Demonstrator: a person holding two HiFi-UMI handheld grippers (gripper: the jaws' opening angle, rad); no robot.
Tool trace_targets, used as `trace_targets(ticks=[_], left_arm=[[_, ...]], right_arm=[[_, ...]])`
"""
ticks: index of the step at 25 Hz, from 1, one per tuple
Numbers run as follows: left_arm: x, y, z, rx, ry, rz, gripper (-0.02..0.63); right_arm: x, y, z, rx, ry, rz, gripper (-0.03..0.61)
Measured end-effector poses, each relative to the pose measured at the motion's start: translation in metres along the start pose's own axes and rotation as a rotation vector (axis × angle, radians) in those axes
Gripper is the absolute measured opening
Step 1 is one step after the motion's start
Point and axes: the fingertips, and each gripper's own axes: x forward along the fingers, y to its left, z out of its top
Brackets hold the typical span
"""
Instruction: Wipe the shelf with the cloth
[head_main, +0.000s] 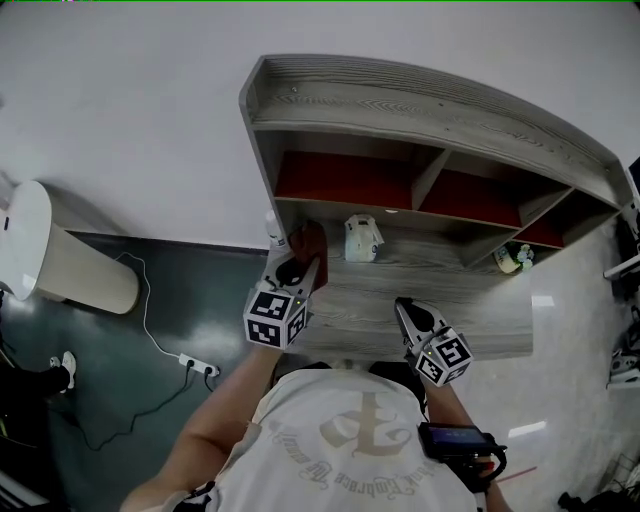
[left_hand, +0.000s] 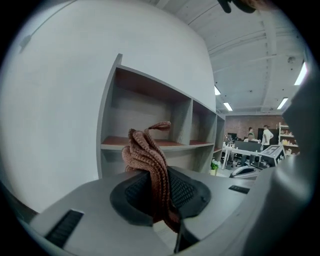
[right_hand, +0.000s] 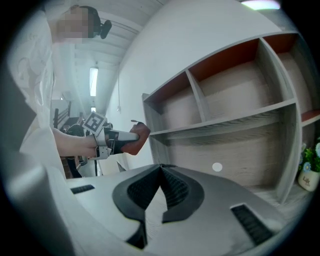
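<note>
Ribbed reddish-brown knit cloth, rough; grey wood-grain shelf unit, matt; dark-green floor at left, glossy.

Head view: steeply down over shelf. Left gripper view: close, along jaws at shelf's left end. Right gripper view: leftward across same shelf, catching left gripper

Left gripper held forward, jaws clamped on cloth, right gripper lower, jaws together
</note>
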Motion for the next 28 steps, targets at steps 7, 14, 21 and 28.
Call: trace_targets(ticks=[7,14,21,28], left_arm=[[0.018,0.028,0.047,0.095,-0.036,0.119,0.074],[0.050,0.067,0.077,0.171,0.060,0.283,0.074],[0.090,0.095,0.092,0.279,0.212,0.398,0.072],[0.117,0.117,0.084,0.445,0.402,0.553,0.071]], right_arm=[[0.016,-0.001,0.001,-0.006,0.014,0.014,0.005],[0.023,-0.005,0.005,-0.002,0.005,0.027,0.005],[0.016,-0.015,-0.004,0.030,0.008,0.023,0.005],[0.014,-0.028,-0.003,0.062,-0.005,0.041,0.005]])
